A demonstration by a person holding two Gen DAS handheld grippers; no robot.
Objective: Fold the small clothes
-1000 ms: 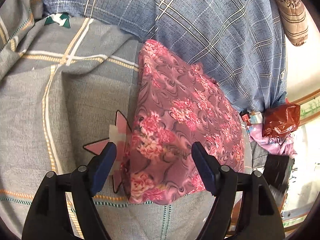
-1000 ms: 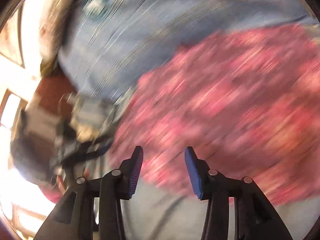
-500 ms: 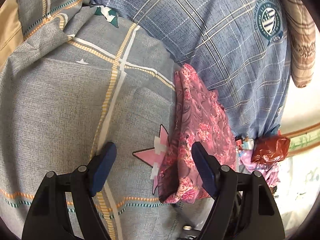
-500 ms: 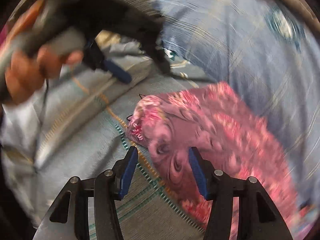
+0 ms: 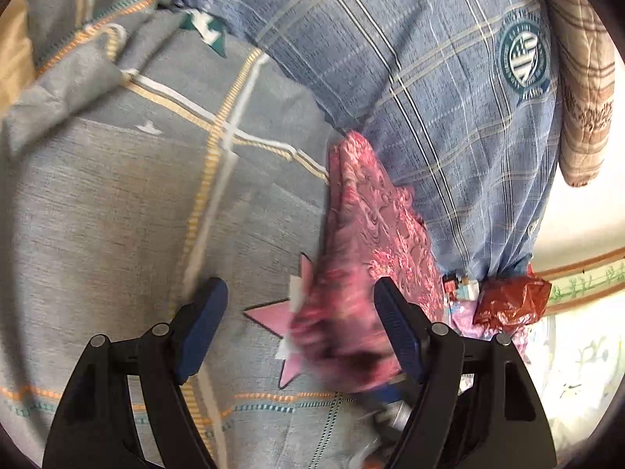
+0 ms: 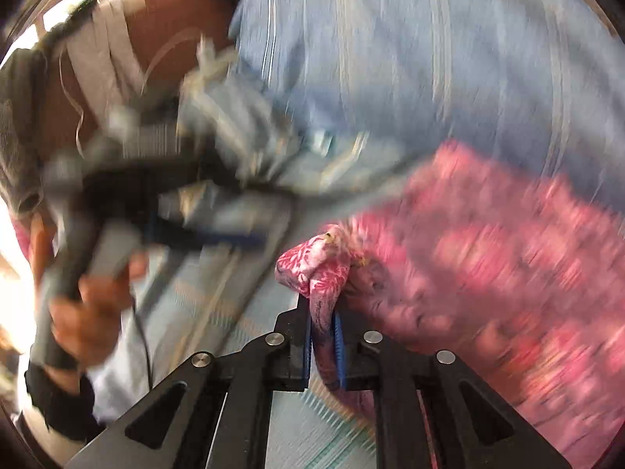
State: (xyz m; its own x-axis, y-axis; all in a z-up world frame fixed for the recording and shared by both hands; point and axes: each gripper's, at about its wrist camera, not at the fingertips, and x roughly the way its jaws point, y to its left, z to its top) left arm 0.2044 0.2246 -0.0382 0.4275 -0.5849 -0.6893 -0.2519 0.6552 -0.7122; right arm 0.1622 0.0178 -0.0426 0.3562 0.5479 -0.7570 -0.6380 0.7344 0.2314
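Note:
A small pink floral garment [image 5: 367,242] lies folded on the grey checked bedsheet [image 5: 117,211], its near end blurred by motion. My left gripper [image 5: 300,324] is open and empty, its jaws wide apart just in front of the garment's near end. My right gripper [image 6: 322,344] is shut on a bunched corner of the same pink garment [image 6: 488,258], which spreads to the right in that blurred view. The left gripper [image 6: 211,230] and the hand holding it show blurred at the left of the right wrist view.
A pink paper star [image 5: 281,312] is taped to the sheet beside the garment. A blue checked shirt [image 5: 429,78] lies behind it. A beige patterned cloth [image 5: 582,78] and a red plastic bag [image 5: 511,301] sit at the right bed edge.
My right gripper has closed on the garment's corner; it was open half a second ago. The garment's near end is moving. My left gripper stays open.

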